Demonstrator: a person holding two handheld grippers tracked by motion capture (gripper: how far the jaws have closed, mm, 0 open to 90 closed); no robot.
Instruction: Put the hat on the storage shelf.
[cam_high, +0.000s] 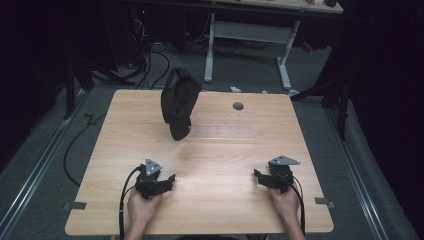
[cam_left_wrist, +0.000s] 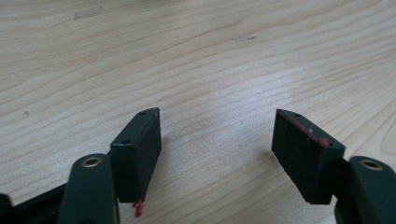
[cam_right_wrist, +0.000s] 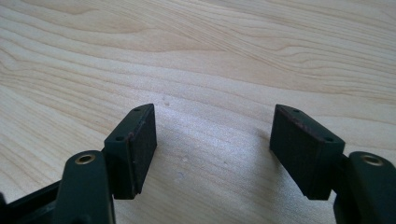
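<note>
A black bag (cam_high: 178, 102) with a looped handle stands upright on the wooden table (cam_high: 225, 150), toward the back and left of the middle. My left gripper (cam_high: 169, 181) rests low on the table near the front left, held by a hand, well short of the bag. Its jaws stand wide apart in the left gripper view, with bare wood between them (cam_left_wrist: 217, 140). My right gripper (cam_high: 258, 178) sits near the front right, likewise held by a hand. It is open too (cam_right_wrist: 212, 135), with nothing between its pads.
A round grey cable port (cam_high: 238, 106) sits in the table's back part. A faint clear strip (cam_high: 225, 131) lies right of the bag. Cables trail on the floor at left (cam_high: 75, 145). A white-legged desk frame (cam_high: 250, 37) stands behind the table.
</note>
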